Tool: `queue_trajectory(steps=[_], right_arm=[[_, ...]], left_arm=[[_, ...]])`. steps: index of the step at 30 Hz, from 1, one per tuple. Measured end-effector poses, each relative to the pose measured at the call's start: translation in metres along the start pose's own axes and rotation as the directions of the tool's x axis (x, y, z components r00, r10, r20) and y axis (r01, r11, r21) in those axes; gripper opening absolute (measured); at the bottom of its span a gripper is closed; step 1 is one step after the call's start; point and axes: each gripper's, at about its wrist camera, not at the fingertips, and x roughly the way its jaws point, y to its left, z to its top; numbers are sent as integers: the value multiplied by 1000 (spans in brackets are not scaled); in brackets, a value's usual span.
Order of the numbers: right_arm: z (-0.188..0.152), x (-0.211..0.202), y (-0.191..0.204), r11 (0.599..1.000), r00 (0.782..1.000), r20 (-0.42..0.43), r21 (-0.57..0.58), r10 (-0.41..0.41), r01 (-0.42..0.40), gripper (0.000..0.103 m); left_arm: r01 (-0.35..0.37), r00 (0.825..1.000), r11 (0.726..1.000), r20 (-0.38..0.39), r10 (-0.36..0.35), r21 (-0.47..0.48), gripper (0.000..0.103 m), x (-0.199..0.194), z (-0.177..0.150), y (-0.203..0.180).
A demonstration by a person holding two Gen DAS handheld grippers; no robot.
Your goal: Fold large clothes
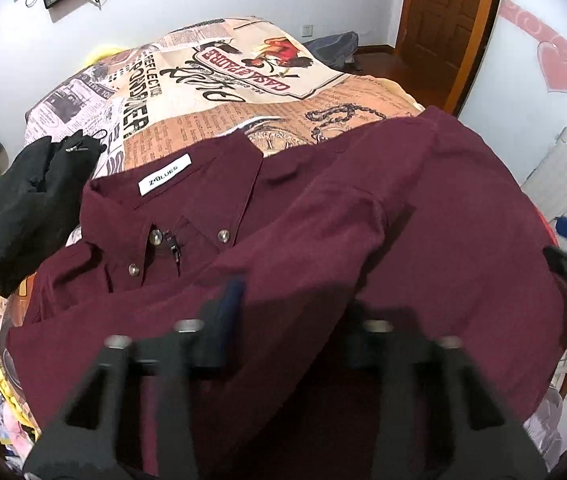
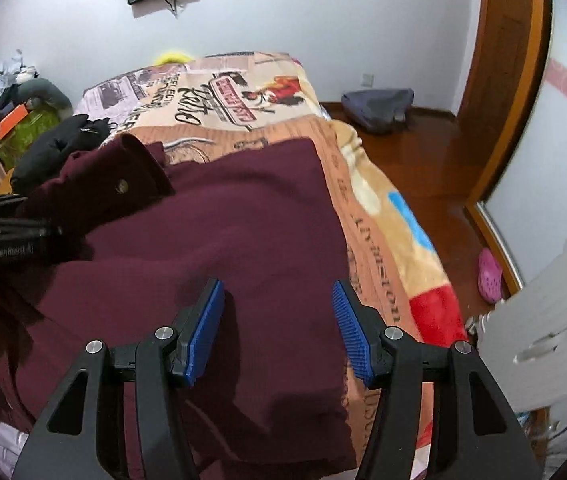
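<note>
The left hand-held gripper (image 1: pixel 283 320) is tilting steeply down over a maroon shirt (image 1: pixel 323 220) in the lower middle of the left wrist view; its fingers are blurring, a fold of cloth is covering the space between them, and whether they are gripping it cannot be told. The right hand-held gripper (image 2: pixel 277 320) is also pointing down in the lower middle of its view, its blue pads (image 2: pixel 203 320) standing apart above the shirt, holding nothing. The shirt is lying across a bed (image 1: pixel 243 92) with a newspaper-print cover, collar towards the upper left, its near hem cut off by the frame edge. A black garment (image 1: pixel 31 200) is lying at the left. A wooden door (image 1: pixel 443 20) and pale walls are showing behind.
</note>
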Motion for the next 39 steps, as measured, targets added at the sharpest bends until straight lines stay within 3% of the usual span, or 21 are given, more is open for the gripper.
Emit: queue_trajectory(steps=[1, 4, 8, 11, 16, 20, 23, 32, 39], right_arm=[[0, 0, -2, 1000, 1000, -2, 8, 2, -2, 53], [1, -4, -7, 1000, 1000, 0, 16, 3, -3, 53], [7, -6, -6, 1000, 1000, 15, 1, -15, 15, 53], [15, -7, -2, 1000, 999, 30, -10, -17, 18, 53], [26, -2, 12, 999, 999, 43, -43, -3, 4, 53], [23, 13, 23, 998, 1000, 3, -61, 27, -26, 53], [16, 26, 30, 997, 999, -34, -74, 28, -30, 53], [11, 28, 32, 997, 996, -64, -56, 54, -58, 53], [11, 30, 37, 997, 998, -62, -62, 30, -34, 54]], left_arm=[[2, 1000, 1000, 16, -2, -1, 12, -2, 2, 1], [-16, 996, 1000, 83, 18, -19, 7, -18, 8, 7], [-25, 978, 996, 203, 42, -87, 4, -60, 17, 35], [-50, 947, 988, 306, 94, -148, 3, -102, 19, 66], [-111, 894, 963, 399, 205, -247, 3, -156, 6, 116], [-143, 882, 940, 391, 263, -309, 3, -170, -21, 149], [-159, 894, 926, 349, 282, -343, 4, -164, -49, 171], [-148, 969, 912, 130, 212, -384, 12, -101, -149, 194], [-75, 993, 897, 54, 109, -435, 13, -69, -196, 190]])
